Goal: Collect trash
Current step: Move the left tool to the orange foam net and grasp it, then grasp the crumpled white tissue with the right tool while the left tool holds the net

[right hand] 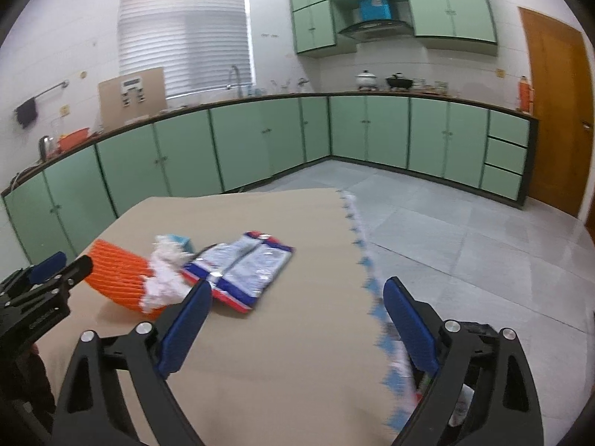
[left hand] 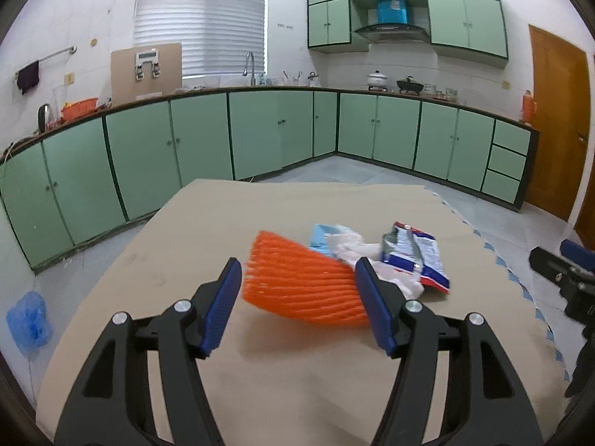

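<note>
Two claws gape empty: left gripper (left hand: 297, 290) should straddle centre-frame orange net (left hand: 297, 282) squarely; right gripper (right hand: 293, 319) takes wrapper (right hand: 241, 271).

No words to read here

The red, white and blue snack bag (left hand: 416, 260) on the table has print on it, but it is too blurry to read. The blue box (left hand: 392, 10) up on the shelf above the stove hood has a pale mark that is too small to make out. No numbers or signs can be read anywhere else.
</note>
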### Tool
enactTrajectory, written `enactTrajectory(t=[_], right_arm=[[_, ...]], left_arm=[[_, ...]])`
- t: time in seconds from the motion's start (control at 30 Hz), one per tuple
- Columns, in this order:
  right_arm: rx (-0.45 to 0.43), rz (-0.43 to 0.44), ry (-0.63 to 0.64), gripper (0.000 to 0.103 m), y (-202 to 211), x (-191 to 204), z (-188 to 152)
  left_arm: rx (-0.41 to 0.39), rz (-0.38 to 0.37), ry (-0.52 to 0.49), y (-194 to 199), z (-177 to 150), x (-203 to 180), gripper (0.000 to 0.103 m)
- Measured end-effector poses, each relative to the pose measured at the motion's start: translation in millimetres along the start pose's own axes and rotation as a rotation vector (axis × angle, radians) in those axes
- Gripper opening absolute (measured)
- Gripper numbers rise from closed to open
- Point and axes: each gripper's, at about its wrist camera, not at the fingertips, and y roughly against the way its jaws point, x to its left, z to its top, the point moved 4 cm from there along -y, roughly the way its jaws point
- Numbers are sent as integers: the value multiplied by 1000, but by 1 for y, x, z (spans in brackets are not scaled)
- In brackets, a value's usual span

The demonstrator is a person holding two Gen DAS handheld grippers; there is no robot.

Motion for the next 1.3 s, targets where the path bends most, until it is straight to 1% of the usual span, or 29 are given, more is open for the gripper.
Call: enactTrajectory(t=[0.1,0.23,0.33,0.53,0.57,0.63,0.7,0.73,0.77,0.8,0.9,0.93,1.07,1.2,1.3], right_arm=[[-4,20,16,89,-6,18,0],[7,26,27,86,-15,30,-2],[17,29,33,85,-20,36,-3],[36,31,48,82,-27,44,-3],[38,32,50,82,-28,44,-3],[43,34,55,82,-30,45,-2],[50,39,60,82,-32,48,-2],[55,43,66,81,-34,51,-3],[58,46,71,81,-35,53,-4],[64,51,79,81,-36,56,-4],[83,61,103,79,-43,64,-7],[89,67,105,77,-44,67,-8],[106,103,106,76,-50,76,-8],[111,132,111,76,-53,88,-7],[117,145,107,74,-56,98,-7]], left_arm=[[17,-11,18,-7,2,8,62],[38,-23,45,-17,2,13,66],[60,-40,58,-25,0,13,67],[108,-87,89,-41,-5,16,67],[112,-90,93,-43,-6,15,65],[123,-98,104,-46,-7,17,54],[129,-99,106,-49,-9,16,34],[132,-104,107,-50,-9,17,29],[130,-106,106,-50,-10,17,18],[125,-101,103,-49,-9,17,14],[89,-87,101,-41,-7,19,10],[76,-77,101,-39,-6,21,9],[32,-31,87,-27,-5,25,8],[20,12,77,-21,-8,32,8],[9,49,82,-18,-7,44,8]])
